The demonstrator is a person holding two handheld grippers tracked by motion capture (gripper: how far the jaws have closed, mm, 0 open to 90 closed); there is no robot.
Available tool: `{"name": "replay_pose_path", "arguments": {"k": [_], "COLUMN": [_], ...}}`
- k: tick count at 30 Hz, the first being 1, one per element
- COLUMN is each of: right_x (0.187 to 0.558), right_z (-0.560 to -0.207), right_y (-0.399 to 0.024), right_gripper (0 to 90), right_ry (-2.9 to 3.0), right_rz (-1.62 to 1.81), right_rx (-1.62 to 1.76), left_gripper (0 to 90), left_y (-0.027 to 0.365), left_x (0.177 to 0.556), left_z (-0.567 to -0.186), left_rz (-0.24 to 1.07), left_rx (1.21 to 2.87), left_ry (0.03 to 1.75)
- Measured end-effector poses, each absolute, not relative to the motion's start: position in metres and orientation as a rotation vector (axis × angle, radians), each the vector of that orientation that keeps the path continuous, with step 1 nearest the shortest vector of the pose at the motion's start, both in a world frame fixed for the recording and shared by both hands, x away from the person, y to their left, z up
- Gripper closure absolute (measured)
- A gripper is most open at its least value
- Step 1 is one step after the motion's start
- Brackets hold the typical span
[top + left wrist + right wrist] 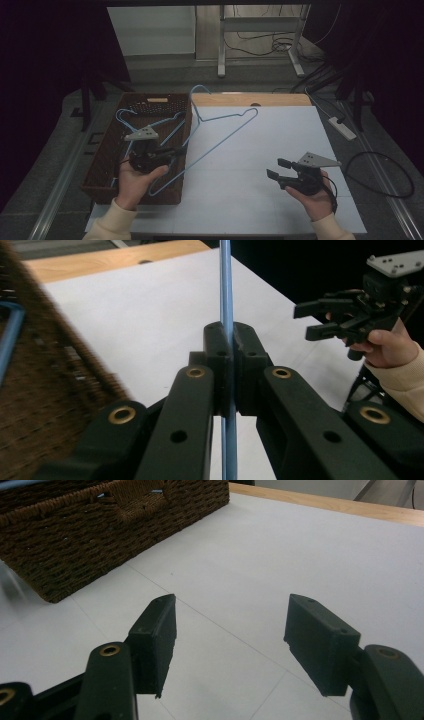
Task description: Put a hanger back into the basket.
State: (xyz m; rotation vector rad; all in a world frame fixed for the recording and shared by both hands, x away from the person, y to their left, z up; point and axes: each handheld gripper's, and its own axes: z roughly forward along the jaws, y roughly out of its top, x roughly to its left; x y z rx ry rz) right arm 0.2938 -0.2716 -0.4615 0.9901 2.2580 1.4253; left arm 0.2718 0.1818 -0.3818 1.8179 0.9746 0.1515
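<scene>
Room: dark on both sides from my high view, with grey floor, loose cables and metal stand legs (260, 45) at 12 o'clock beyond the table.
Table: white top (260, 150) with a bare wooden strip (280, 99) along its far edge.
Basket: brown woven basket (107, 160) at 9 o'clock on the table, long side running front to back; in my right gripper view it shows at 11 o'clock (100, 535).
Hanger held: 1 light blue wire hanger (220, 135) slants from the basket's near right corner out over the white top toward 12 o'clock, its hook (197, 92) past the basket's far right corner.
Hanger in basket: 1 more blue hanger (131, 117) lies inside the basket at its far end.
Left hand: I see it (132, 182) at 8 o'clock, over the basket's near end, cream sleeve below it.
Left gripper: my left gripper (176, 151) is clamped tight on the held hanger's wire; in its own view the blue wire (226, 300) runs straight up between the closed pads.
Right hand: at 4 o'clock (315, 197) over the white top, well apart from the hanger.
Right gripper: my right gripper (278, 168) stands wide with only bare table between its pads (320, 645), pointing toward 9 o'clock.
</scene>
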Motion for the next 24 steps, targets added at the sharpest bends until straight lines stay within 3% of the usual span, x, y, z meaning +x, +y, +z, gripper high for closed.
{"name": "replay_pose_path", "arguments": {"k": [12,24], "right_x": [0.296,0.298], "right_z": [-0.466,-0.469], "right_y": [-0.272,-0.271], "right_gripper": [36.7,36.6], "right_ry": [2.266,2.282], "right_rz": [1.396,1.374], "right_rx": [1.007,1.022], "left_gripper": [87.2,87.1], "left_y": [0.247,0.298], "left_x": [0.270,0.284], "left_z": [-0.374,-0.396], "left_rz": [0.268,0.326], "left_rx": [1.780,1.758], "left_ry": [1.041,1.149]}}
